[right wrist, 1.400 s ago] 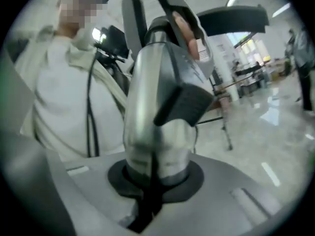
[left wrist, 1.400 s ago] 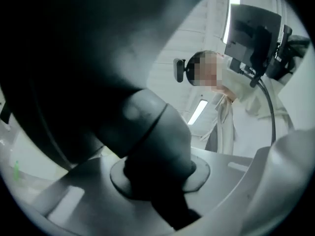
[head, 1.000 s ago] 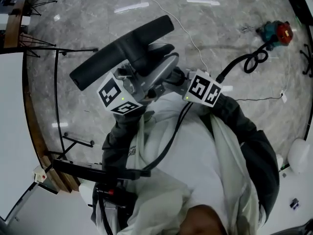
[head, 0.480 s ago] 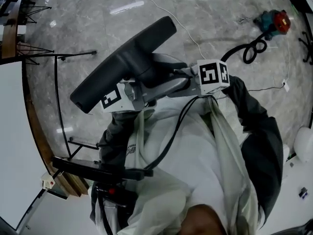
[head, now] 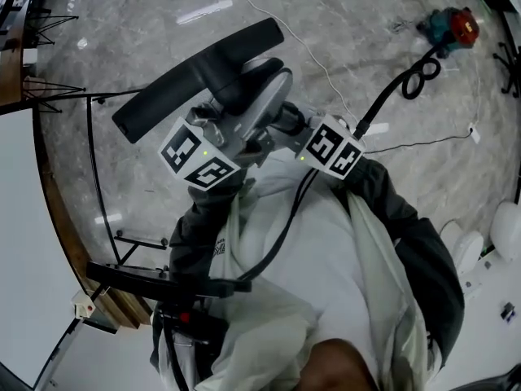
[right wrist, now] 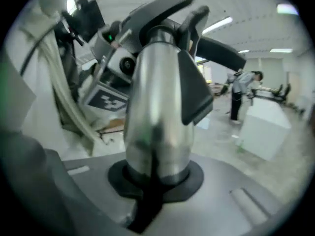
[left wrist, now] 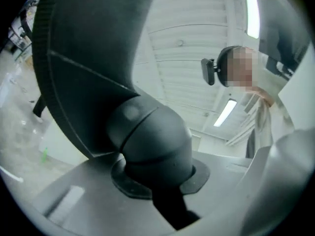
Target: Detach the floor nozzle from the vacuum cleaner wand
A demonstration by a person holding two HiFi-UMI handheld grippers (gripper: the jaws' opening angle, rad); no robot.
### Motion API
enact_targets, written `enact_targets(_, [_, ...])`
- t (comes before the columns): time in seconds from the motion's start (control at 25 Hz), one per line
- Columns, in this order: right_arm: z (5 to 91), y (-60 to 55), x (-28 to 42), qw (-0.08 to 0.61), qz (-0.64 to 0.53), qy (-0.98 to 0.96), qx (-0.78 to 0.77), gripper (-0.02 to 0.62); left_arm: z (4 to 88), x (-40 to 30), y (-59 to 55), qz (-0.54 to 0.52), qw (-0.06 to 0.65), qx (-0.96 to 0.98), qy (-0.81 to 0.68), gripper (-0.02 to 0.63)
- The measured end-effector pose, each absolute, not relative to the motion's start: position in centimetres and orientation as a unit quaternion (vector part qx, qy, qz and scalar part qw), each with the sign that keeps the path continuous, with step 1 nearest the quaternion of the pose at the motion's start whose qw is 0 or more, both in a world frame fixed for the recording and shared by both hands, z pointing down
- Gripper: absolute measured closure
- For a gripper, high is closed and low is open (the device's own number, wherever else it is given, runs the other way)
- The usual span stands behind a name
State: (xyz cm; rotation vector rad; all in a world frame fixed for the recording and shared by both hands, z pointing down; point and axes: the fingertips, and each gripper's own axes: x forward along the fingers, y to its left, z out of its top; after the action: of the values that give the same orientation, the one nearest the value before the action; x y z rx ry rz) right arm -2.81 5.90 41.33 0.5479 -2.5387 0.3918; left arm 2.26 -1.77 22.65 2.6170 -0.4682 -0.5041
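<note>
Your left gripper point(left wrist: 153, 188) is clamped on the dark grey rounded plastic neck point(left wrist: 147, 141) of the black floor nozzle point(head: 199, 76), with its jaws pressed in on either side just below the elbow. That gives you the joint itself, not the broad head, which would likely twist in the grip. Your right gripper point(right wrist: 155, 183) is closed on the shiny silver metal wand point(right wrist: 156, 117), low on the tube and beneath a dark grey wedge-shaped piece point(right wrist: 194, 90) that looks like a catch; this leaves the catch bare and gives you a straight line to pull along. In the head view the two grips sit near each other in front of your chest, with the left marker cube point(head: 198, 161) and the right marker cube point(head: 330, 149) either side of the joint. I judge that holding this close to the seam keeps the pull from bending the parts. The nozzle's long bar-shaped head sticks out to the far left, held up clear of the grey marble floor point(head: 146, 23), so nothing drags on it. I cannot tell whether the neck is free of the wand. At the far right a curled black hose point(head: 415, 88) and a red and teal machine point(head: 456, 29) lie well apart from your work
</note>
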Motion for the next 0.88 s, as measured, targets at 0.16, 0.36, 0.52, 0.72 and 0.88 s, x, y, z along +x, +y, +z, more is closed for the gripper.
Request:
enact_targets(0.16, [42.3,3.6,-2.4,0.285,0.096,-0.904,0.303,0.557,23.0,1.3,-2.3,-0.186,0.206,0.944,-0.179,0.535])
enact_targets(0.36, [40.5,6.7,-3.1,0.246,0.097,-0.955,0.135,0.555,20.1,1.8,1.6,-0.237,0.136,0.961,-0.05,0.532])
enact_targets(0.52, [37.9,11.0,-2.3,0.208,0.162,-0.963,-0.059,0.554,18.5,3.3,4.3,-0.252,0.145,0.956,0.046,0.531])
enact_targets(0.72, [36.5,13.5,-1.7,0.163,0.219,-0.943,-0.188,0.557,19.0,3.7,4.8,-0.258,0.162,0.948,0.088,0.532])
enact_targets(0.88, [37.8,11.6,-2.6,0.184,0.192,-0.96,-0.083,0.558,18.8,4.2,4.7,-0.242,0.157,0.954,0.082,0.532])
